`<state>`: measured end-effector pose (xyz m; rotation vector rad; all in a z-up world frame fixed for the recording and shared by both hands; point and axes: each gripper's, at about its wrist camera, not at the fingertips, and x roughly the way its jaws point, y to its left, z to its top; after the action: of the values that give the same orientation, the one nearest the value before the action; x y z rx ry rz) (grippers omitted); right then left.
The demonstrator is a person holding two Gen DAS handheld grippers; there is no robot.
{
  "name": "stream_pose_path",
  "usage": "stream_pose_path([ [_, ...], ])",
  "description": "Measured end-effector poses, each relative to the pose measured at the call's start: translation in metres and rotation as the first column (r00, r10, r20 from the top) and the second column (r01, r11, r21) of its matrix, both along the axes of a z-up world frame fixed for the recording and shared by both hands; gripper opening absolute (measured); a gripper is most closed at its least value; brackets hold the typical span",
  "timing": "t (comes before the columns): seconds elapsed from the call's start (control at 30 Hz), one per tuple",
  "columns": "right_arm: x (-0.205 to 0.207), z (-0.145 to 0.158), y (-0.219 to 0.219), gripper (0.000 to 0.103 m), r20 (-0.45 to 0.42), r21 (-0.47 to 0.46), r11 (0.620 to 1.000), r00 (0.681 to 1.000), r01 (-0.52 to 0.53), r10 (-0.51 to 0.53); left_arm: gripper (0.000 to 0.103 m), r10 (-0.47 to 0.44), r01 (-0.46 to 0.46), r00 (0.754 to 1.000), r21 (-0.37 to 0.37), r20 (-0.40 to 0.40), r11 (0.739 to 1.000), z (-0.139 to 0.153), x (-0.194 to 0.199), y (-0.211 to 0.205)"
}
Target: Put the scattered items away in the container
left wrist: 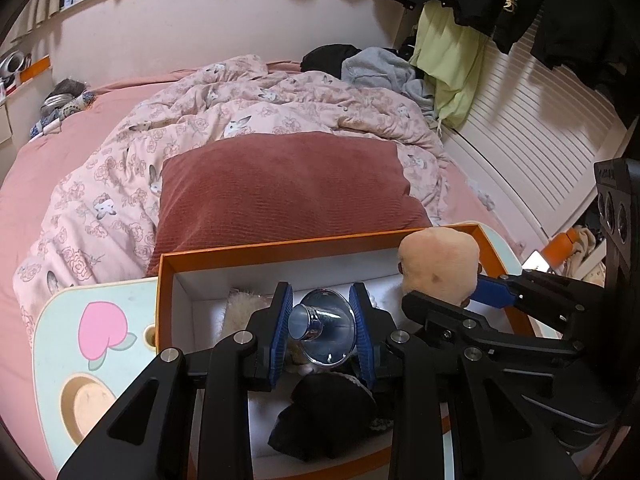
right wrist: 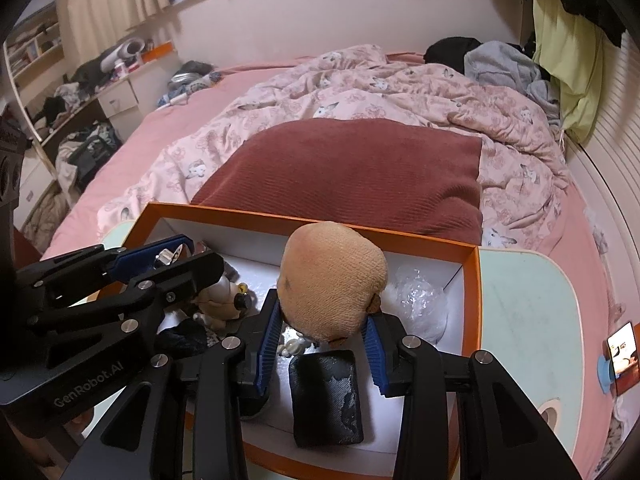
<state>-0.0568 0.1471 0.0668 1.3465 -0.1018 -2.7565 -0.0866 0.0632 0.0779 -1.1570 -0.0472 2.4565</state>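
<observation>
Orange box (left wrist: 280, 245) sat on the bench (left wrist: 120, 300) against the bed; above it, the left gripper (left wrist: 322, 330) clamped a clear bottle (left wrist: 326, 324), and the right gripper (right wrist: 320, 344) clamped a peach plush toy (right wrist: 332, 276).

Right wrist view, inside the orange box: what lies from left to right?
Left gripper → small toy figures → black case, under the plush toy in the right gripper → crumpled clear plastic.
</observation>
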Motion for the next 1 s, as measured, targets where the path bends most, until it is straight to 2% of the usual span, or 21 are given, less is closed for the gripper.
stream_pose_path([
  [0.2, -0.001, 0.000, 0.002, 0.038, 0.002, 0.000, 1.000, 1.000, 0.005, -0.005, 0.031, 0.004, -0.004, 1.000, 0.004, 0.006, 1.000, -0.001, -0.001, 0.000],
  [0.27, -0.002, 0.001, 0.004, 0.046, 0.004, 0.011, 1.000, 1.000, 0.024, -0.024, 0.033, 0.007, -0.007, 1.000, 0.015, 0.018, 1.000, -0.003, -0.003, -0.002],
  [0.33, -0.003, 0.001, 0.010, 0.054, 0.001, 0.024, 0.998, 0.998, 0.060, -0.060, 0.044, 0.041, -0.041, 0.999, 0.008, 0.019, 0.999, -0.003, -0.004, -0.004],
  [0.4, -0.002, 0.001, 0.015, 0.056, -0.002, 0.018, 0.997, 0.997, 0.076, -0.076, 0.071, 0.077, -0.078, 0.997, 0.010, 0.016, 0.997, -0.003, -0.004, -0.009],
  [0.47, -0.002, 0.002, 0.020, 0.064, 0.000, 0.005, 0.997, 0.997, 0.082, -0.082, 0.078, 0.093, -0.094, 0.996, 0.078, 0.019, 0.993, -0.001, -0.003, -0.019],
  [0.53, 0.000, 0.004, 0.022, 0.068, -0.009, 0.005, 0.996, 0.996, 0.093, -0.093, 0.078, 0.096, -0.100, 0.995, 0.106, 0.041, 0.989, -0.001, -0.004, -0.023],
  [0.7, 0.005, 0.007, 0.016, 0.069, -0.021, 0.045, 0.995, 0.996, 0.087, -0.086, 0.078, 0.086, -0.087, 0.996, 0.074, 0.019, 0.993, 0.003, 0.001, -0.019],
  [1.0, 0.016, 0.010, 0.012, 0.069, -0.030, 0.042, 0.995, 0.996, 0.086, -0.084, 0.078, 0.079, -0.080, 0.997, 0.067, 0.013, 0.995, 0.009, 0.013, -0.020],
])
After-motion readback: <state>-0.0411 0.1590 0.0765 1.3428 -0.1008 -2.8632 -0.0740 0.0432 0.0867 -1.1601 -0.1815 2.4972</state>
